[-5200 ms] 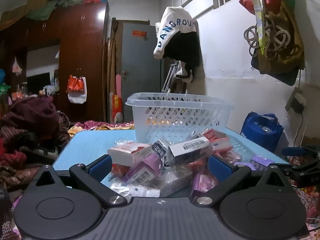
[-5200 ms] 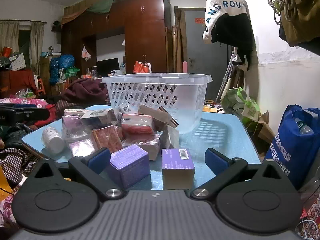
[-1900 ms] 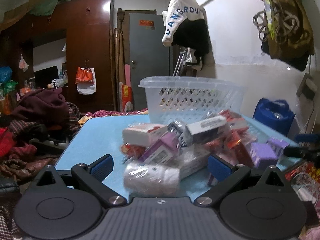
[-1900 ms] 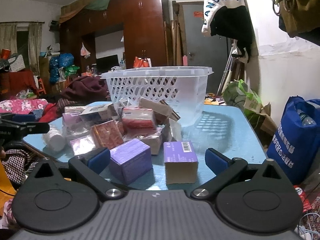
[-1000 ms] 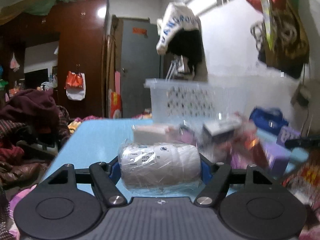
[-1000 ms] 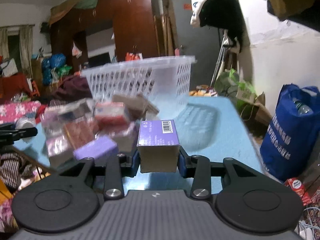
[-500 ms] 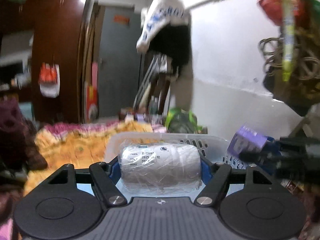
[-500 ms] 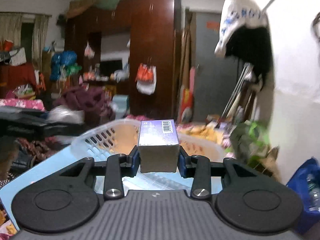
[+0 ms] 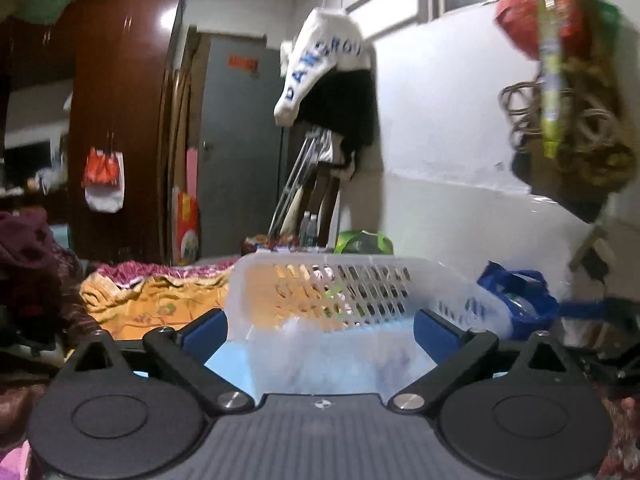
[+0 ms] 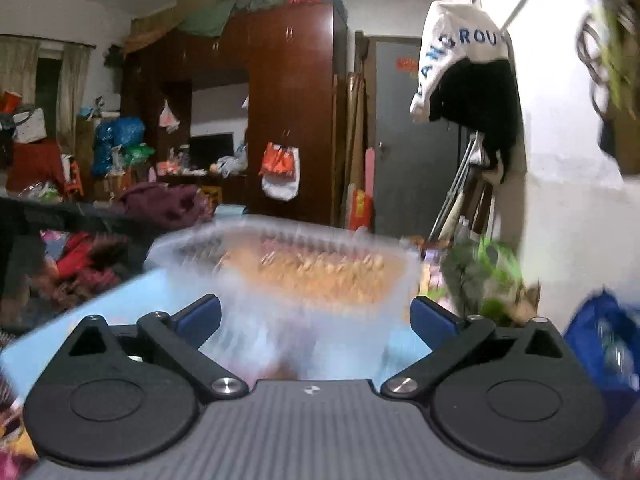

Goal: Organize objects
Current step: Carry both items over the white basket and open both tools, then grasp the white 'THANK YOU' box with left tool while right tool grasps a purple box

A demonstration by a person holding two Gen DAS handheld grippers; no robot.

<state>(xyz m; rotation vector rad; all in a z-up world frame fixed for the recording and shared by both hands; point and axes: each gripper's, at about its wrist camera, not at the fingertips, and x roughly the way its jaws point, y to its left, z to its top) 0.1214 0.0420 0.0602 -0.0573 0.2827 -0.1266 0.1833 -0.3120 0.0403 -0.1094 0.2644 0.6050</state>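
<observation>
Above basket (image 9: 340,280): both tools hover
Left hand-held gripper (image 9: 320,330): just spread, nothing between
Right hand-held gripper (image 10: 316,320): just spread, nothing between

Basket (image 10: 280,264) contents blurred, unreadable

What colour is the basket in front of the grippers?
Translucent white basket, seen sharpest in the left wrist view.

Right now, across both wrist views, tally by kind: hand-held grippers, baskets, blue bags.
Hand-held grippers: 2 (left hand-held gripper, right hand-held gripper; both just opened, empty)
Baskets: 1 (white basket)
Blue bags: 1 (blue bag)
Total: 4
</observation>
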